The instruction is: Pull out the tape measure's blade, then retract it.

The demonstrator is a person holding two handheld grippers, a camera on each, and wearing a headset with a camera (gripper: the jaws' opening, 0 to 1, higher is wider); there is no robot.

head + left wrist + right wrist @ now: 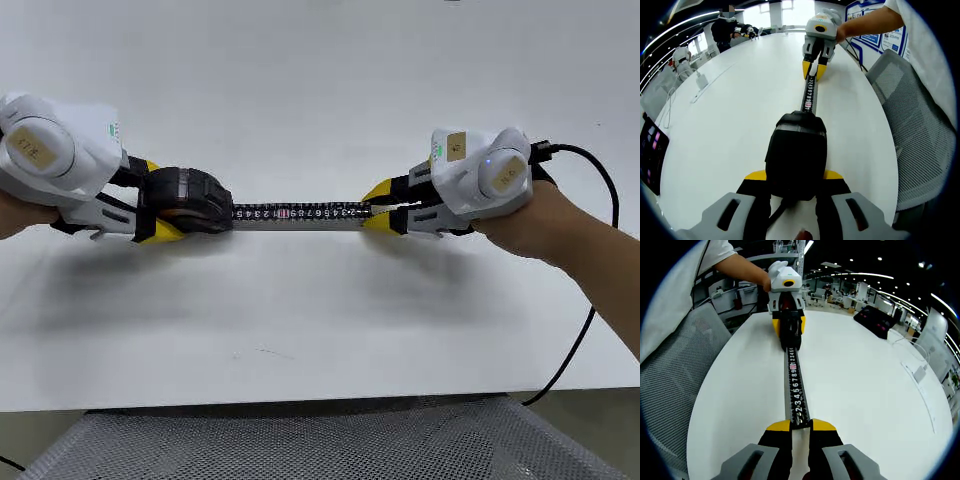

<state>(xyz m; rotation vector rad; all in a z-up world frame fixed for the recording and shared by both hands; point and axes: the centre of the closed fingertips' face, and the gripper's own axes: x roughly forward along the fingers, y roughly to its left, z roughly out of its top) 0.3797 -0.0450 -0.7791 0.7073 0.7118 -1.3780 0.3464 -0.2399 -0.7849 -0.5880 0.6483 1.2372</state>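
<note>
A black tape measure case (187,200) is clamped between the yellow-tipped jaws of my left gripper (160,204), just above the white table. In the left gripper view the case (796,152) sits between the fingers, with my left gripper (794,176) shut on it. A short length of dark blade with white numbers (298,213) runs level to my right gripper (378,206), which is shut on the blade's end. The right gripper view has the blade (796,390) leading from my right gripper (800,425) to the case (790,329).
The white table (320,320) is bare around the tool. A black cable (590,300) trails off the right gripper over the front edge. A grey mesh chair (320,440) stands below the near edge. A dark device (875,320) and a white cable (700,85) lie farther away.
</note>
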